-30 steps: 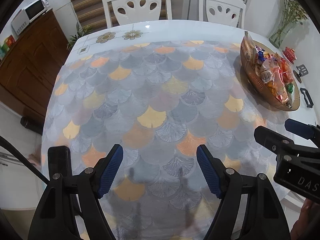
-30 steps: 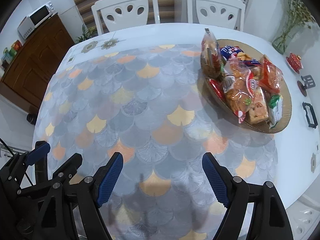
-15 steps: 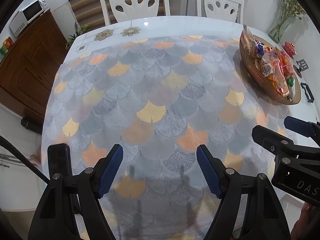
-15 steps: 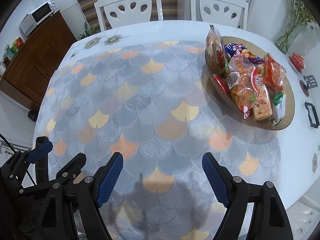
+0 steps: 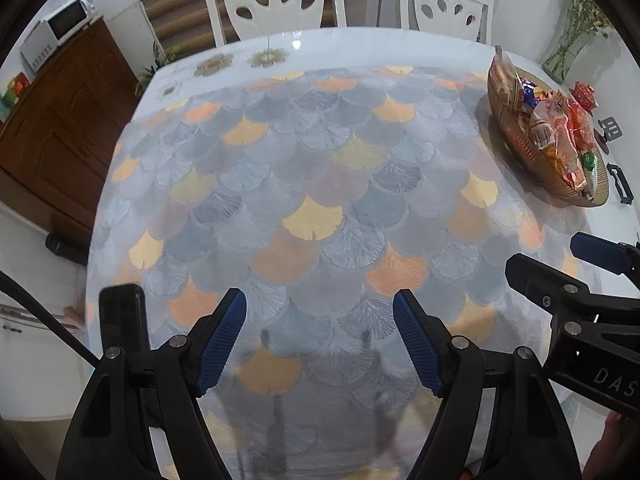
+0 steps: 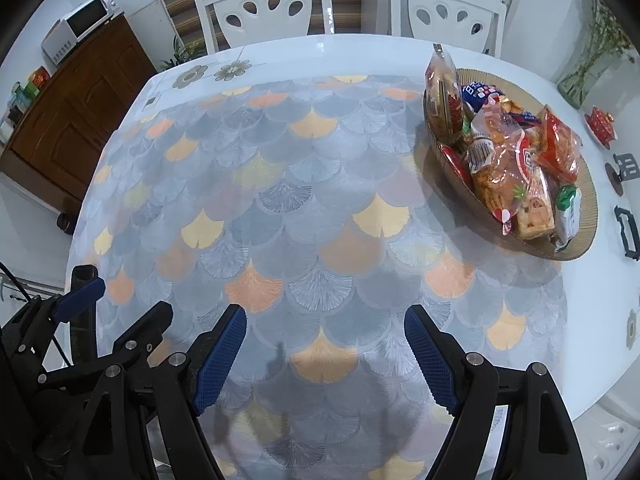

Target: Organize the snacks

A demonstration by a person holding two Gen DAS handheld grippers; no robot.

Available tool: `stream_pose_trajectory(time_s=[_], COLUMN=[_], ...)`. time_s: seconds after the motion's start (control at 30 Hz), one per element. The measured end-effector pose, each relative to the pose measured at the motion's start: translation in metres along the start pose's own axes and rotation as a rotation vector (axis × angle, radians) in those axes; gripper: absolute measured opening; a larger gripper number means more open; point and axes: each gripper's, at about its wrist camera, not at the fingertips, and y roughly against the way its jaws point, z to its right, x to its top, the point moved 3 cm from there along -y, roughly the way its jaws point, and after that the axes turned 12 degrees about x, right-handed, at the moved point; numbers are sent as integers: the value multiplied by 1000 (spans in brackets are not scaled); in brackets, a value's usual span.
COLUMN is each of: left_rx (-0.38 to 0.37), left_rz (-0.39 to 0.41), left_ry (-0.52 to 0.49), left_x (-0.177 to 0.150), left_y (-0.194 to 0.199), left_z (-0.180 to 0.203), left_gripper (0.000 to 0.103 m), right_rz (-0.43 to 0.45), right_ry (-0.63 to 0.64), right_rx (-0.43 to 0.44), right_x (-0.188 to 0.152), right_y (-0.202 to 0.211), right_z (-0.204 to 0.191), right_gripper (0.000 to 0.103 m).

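Two wrist views over a white oval dining table [image 6: 360,52] spread with a grey, orange and yellow fan-scale patterned mat [image 6: 304,216]. The left gripper [image 5: 320,336], black-framed with blue ribbed pads, hangs over the near part of the mat with its jaws spread apart and nothing between them. The right gripper [image 6: 326,354], of the same build, hangs alongside it, likewise released and empty; each tool shows at the edge of the other's view. The task's things, a heap of clear and red plastic snack packets [image 6: 508,152], lie piled in a shallow brown woven tray [image 6: 588,216] on the far right of the table, well apart from both grippers. One tall packet [image 6: 442,96] stands upright against the tray's far-left rim. Two white chairs [image 6: 264,4] stand behind the table, and a small red object [image 6: 600,124], possibly a lidded dish, sits beyond the tray; its nature cannot be settled at this size.

Judged step: either the outset or the close, since no packet lies loose on the mat and neither tool holds anything. If sorting remains, the next move calls for the right gripper, the nearer one, to travel toward the tray and align its pads across one packet's narrow side.
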Motion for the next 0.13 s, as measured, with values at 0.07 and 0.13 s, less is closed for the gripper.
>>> stream_pose_trajectory(time_s=[0.07,0.13], left_rx=[50,51], left_rz=[56,48], left_ry=[3,5], left_x=[2,5], left_y=[6,5], left_z=[-4,-6], left_gripper=[74,74], right_rz=[9,8], right_ry=[3,7], right_rx=[5,3], right_x=[1,2], right_y=[1,1], right_z=[-2,-3], right_gripper=[79,79])
